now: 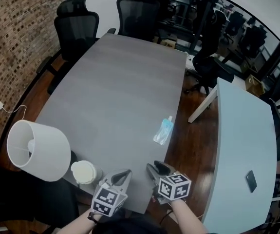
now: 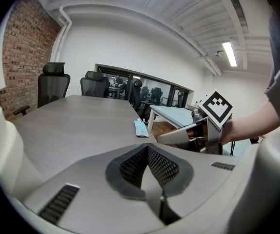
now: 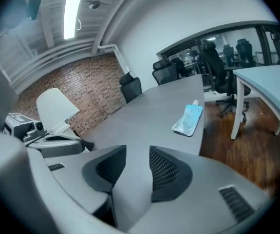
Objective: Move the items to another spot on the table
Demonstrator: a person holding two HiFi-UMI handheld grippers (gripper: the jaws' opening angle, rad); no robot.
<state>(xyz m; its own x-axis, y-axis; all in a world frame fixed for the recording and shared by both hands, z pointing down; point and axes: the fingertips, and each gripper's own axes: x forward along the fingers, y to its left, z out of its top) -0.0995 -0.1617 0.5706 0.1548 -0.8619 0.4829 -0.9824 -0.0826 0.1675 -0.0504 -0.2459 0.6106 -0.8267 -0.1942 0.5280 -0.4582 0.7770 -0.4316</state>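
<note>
The left tongs [image 1: 124,174] are pressed together with nothing in them. The right tongs [image 1: 155,167] are spread apart and empty too. The blue pouch [image 1: 163,130] lies flat on the gray surface [image 1: 115,91], ahead of the right tongs and apart from them.

The worktop [image 1: 115,87] is finished smooth, matt and grey, with a faint grain. The pouch [image 1: 163,130] is made of glossy, pale blue plastic film. The lampshade [image 1: 35,150] is covered in matt white cloth or paper; which of the two cannot be told. The floor [image 1: 181,145] is laid in polished dark wood, and the wall [image 1: 13,48] is built of rough brick. The right gripper [image 3: 138,155] is cased in matt grey plastic and fitted with black, finely ribbed pads [image 3: 165,169].
</note>
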